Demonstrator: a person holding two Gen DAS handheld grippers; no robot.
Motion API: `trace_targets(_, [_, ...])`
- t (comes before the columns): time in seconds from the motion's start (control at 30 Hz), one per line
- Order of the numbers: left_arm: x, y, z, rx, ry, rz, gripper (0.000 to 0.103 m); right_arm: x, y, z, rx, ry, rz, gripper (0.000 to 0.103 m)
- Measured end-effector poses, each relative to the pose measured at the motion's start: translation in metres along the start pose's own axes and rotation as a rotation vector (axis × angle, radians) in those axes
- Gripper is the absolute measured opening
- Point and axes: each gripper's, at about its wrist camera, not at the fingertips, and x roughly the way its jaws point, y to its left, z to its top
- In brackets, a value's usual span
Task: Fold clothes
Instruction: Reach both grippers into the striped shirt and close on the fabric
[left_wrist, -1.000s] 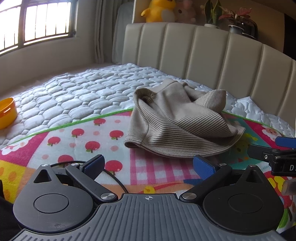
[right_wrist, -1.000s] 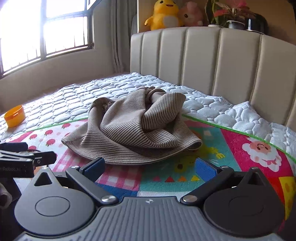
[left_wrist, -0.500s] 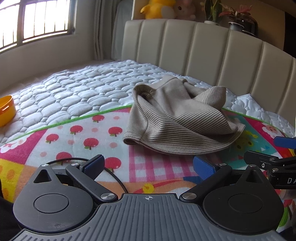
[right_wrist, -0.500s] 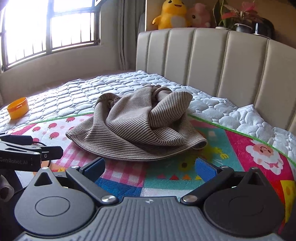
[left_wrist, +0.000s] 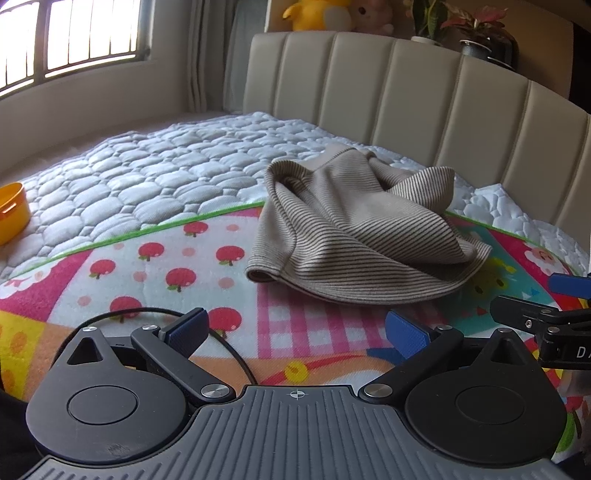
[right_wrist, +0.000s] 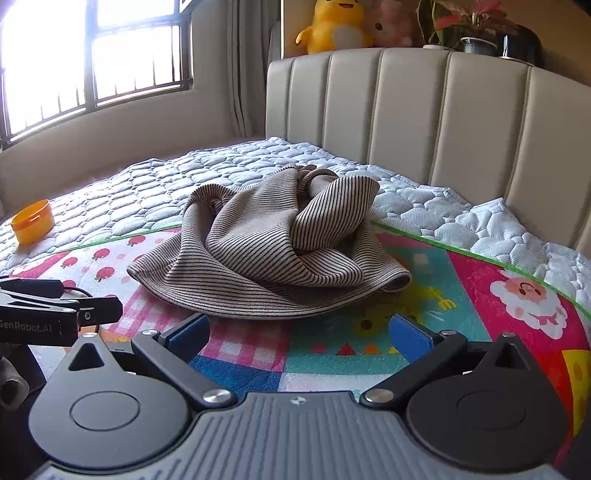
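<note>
A crumpled beige garment with thin dark stripes lies in a heap on a colourful play mat on the bed; it also shows in the right wrist view. My left gripper is open and empty, a short way in front of the garment's near hem. My right gripper is open and empty, close to the near hem. Each gripper shows at the edge of the other's view: the right one and the left one.
The white quilted mattress stretches left. An orange plastic cup lies on it at far left. The padded beige headboard stands behind the garment, with plush toys and plants on its shelf. A black cable loops by the left gripper.
Both grippers have edged forward toward the garment, which now looks a little larger and nearer. The garment has not moved. Both stay open.
</note>
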Motion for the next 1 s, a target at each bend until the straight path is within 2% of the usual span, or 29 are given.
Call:
trace_targets(0.23, [0.016, 0.011, 0.006, -0.072, 0.078, -0.048, 0.103, 0.012, -0.007, 0.002, 0.05, 0.061, 0.012, 0.103])
trace_targets(0.37, [0.034, 0.016, 0.029, -0.09, 0.087, -0.092, 0.103, 0.031, -0.027, 0.023, 0.124, 0.105, 0.065, 0.103])
trace_targets(0.47, [0.055, 0.02, 0.053, -0.095, 0.084, -0.118, 0.103, 0.057, -0.039, 0.044, 0.083, 0.092, 0.018, 0.103])
trace_targets(0.6, [0.099, 0.015, 0.086, -0.037, 0.082, -0.13, 0.103, 0.114, -0.054, 0.072, 0.072, 0.096, -0.013, 0.103])
trace_targets(0.7, [0.136, 0.005, 0.111, 0.131, 0.041, -0.074, 0.103, 0.162, -0.065, 0.082, 0.129, 0.12, -0.016, 0.103])
trace_targets(0.77, [0.163, 0.004, 0.125, 0.194, 0.056, -0.044, 0.103, 0.187, -0.069, 0.081, 0.157, 0.134, -0.012, 0.103])
trace_targets(0.87, [0.202, 0.008, 0.139, 0.236, 0.133, -0.044, 0.103, 0.206, -0.078, 0.074, 0.237, 0.152, 0.016, 0.103])
trace_targets(0.97, [0.222, 0.019, 0.14, 0.2, 0.175, -0.091, 0.1, 0.207, -0.085, 0.064, 0.308, 0.122, 0.033, 0.103])
trace_targets(1.0, [0.225, 0.021, 0.138, 0.178, 0.187, -0.115, 0.095, 0.208, -0.085, 0.064, 0.304, 0.13, 0.034, 0.103])
